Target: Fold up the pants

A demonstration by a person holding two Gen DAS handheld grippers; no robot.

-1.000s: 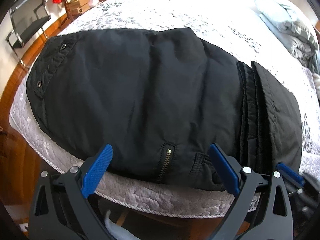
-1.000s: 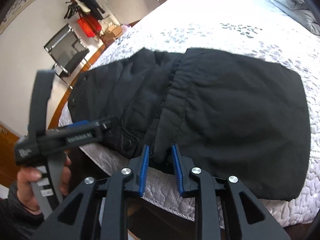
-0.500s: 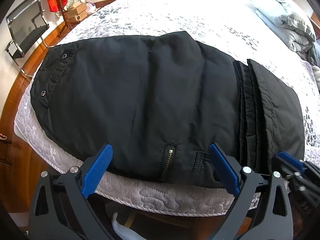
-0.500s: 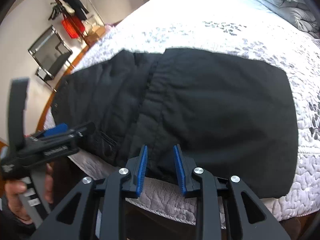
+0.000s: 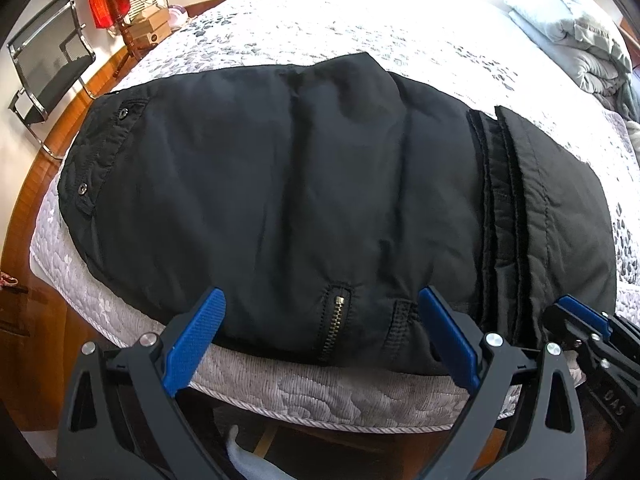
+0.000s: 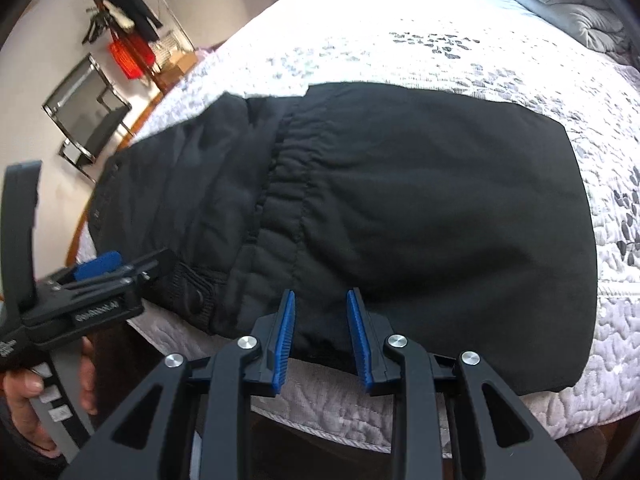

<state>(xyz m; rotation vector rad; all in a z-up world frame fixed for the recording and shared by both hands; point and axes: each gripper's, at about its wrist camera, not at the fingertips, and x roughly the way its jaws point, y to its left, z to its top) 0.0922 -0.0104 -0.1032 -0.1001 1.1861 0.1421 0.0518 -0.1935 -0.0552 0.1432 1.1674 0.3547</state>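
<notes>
Your pants [image 5: 304,184] look soft, padded, a little slippery; with both the left gripper [image 5: 322,342] and right gripper [image 6: 320,340] released and holding nothing, take the thick near hem.

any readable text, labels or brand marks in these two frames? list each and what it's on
"DAS": partial white lettering on the body of the right gripper, at the lower right edge of the left wrist view; the rest is cut off.
White lettering on the side of the left gripper, in the right wrist view: too blurred to read.
No text is visible on the black pants or the bedspread.
</notes>
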